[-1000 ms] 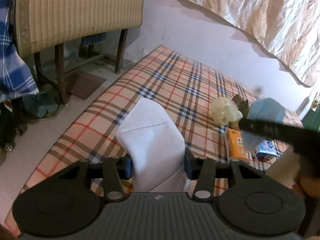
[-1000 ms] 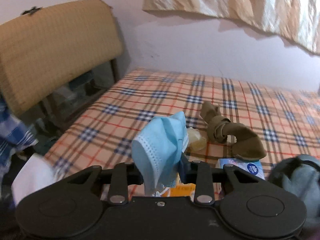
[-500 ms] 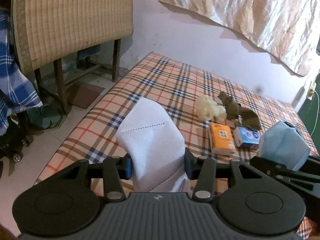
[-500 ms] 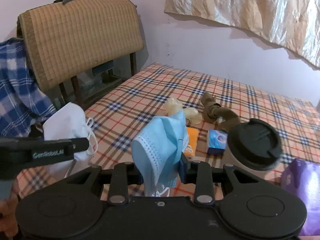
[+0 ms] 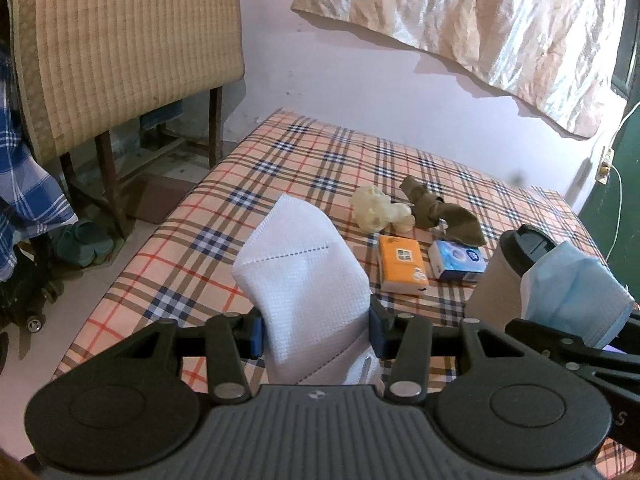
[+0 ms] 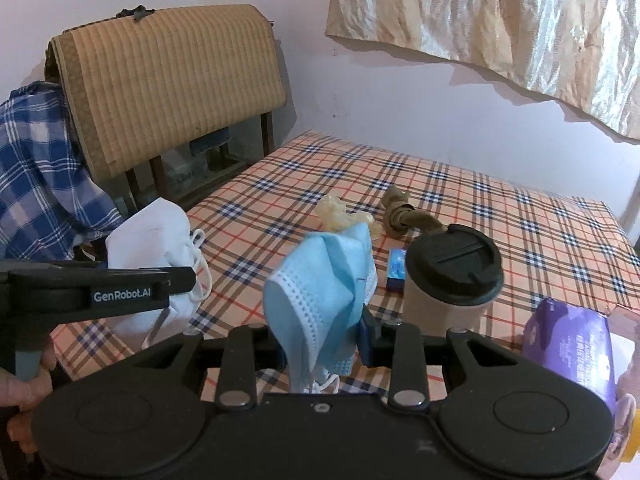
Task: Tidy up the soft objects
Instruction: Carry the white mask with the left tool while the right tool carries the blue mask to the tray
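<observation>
Over on the left, a folded woven mat (image 5: 120, 48) hangs over a wooden frame, with a blue checked cloth (image 6: 44, 168) draped beside it. The left gripper (image 5: 316, 328) is held above the near edge of the plaid bedsheet (image 5: 304, 160), its fingers pressed in on a white folded mask (image 5: 300, 276) that stands up between them, ear loops dangling below. Further along the sheet lies a crumpled pale yellow glove (image 5: 380, 210), touching a twisted brown sock (image 5: 440, 212). Just in front of those sit an orange tissue pack (image 5: 402, 264) and a blue tissue pack (image 5: 456, 260), side by side. A paper cup with a black lid (image 6: 452, 276) stands nearer the front. The right gripper (image 6: 320, 344) is closed around a bunched blue surgical mask (image 6: 324, 284), which rises between its fingers and hangs clear of the sheet. At the far right, a purple packet (image 6: 572, 344) lies near the edge.
</observation>
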The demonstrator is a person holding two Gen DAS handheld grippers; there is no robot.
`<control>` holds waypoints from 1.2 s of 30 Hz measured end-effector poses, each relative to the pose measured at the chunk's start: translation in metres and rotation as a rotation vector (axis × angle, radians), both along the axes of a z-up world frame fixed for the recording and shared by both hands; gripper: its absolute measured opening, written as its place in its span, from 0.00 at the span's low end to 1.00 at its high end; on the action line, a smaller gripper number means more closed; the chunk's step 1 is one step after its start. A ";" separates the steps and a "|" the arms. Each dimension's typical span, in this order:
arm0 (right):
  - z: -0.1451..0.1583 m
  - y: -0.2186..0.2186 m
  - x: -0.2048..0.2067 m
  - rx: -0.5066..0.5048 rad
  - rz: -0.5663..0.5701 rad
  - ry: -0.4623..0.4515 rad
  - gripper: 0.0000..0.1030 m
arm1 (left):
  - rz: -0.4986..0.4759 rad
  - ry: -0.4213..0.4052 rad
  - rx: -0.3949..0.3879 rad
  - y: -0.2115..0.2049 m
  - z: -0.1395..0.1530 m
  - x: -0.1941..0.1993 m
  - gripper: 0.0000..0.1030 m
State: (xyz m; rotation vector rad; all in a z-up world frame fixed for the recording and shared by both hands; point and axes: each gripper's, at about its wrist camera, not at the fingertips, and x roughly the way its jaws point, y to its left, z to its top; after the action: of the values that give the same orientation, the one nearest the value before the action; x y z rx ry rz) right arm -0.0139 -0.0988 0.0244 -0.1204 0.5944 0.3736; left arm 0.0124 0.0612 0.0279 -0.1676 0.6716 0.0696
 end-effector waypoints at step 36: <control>0.020 -0.058 -0.025 0.028 -0.073 -0.033 0.38 | -0.188 0.000 0.046 -0.079 0.008 -0.006 0.47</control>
State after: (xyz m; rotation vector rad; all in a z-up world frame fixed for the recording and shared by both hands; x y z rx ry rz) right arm -0.0392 -0.1572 0.0444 -0.0775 0.5591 0.3086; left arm 0.0066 -0.0182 0.0360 -0.0599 0.6823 -0.0952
